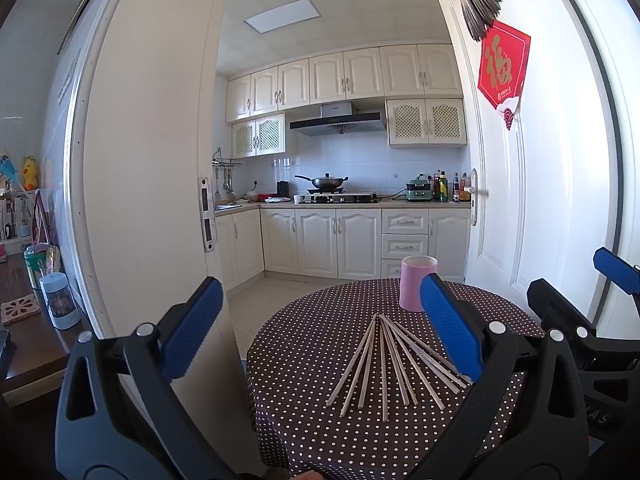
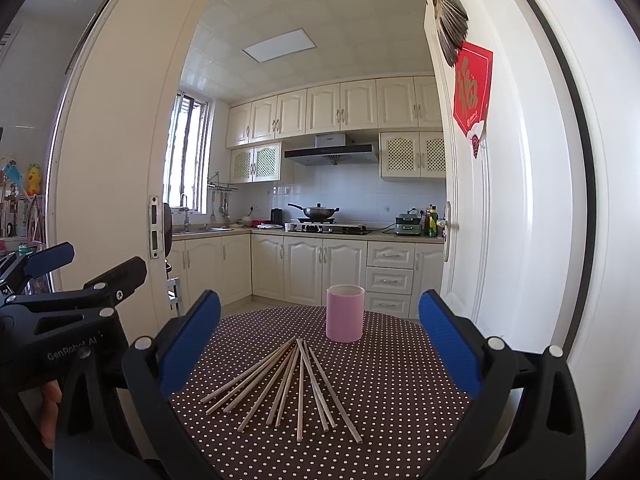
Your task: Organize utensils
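Several wooden chopsticks [image 1: 384,364] lie fanned out on a round table with a brown polka-dot cloth [image 1: 304,360]; they also show in the right wrist view [image 2: 296,384]. A pink cylindrical cup [image 1: 412,286] stands upright just behind them, also in the right wrist view [image 2: 345,313]. My left gripper [image 1: 320,328] is open and empty, held above the table's near left side. My right gripper [image 2: 320,340] is open and empty, above the near edge with the chopsticks between its fingers in view. The right gripper shows at the far right of the left wrist view [image 1: 580,320].
A white door [image 1: 540,160] stands open right of the table. A white door frame [image 1: 152,160] is on the left. A wooden sideboard [image 1: 24,344] with a small blue container [image 1: 60,300] is at far left. Kitchen cabinets [image 1: 340,240] lie beyond.
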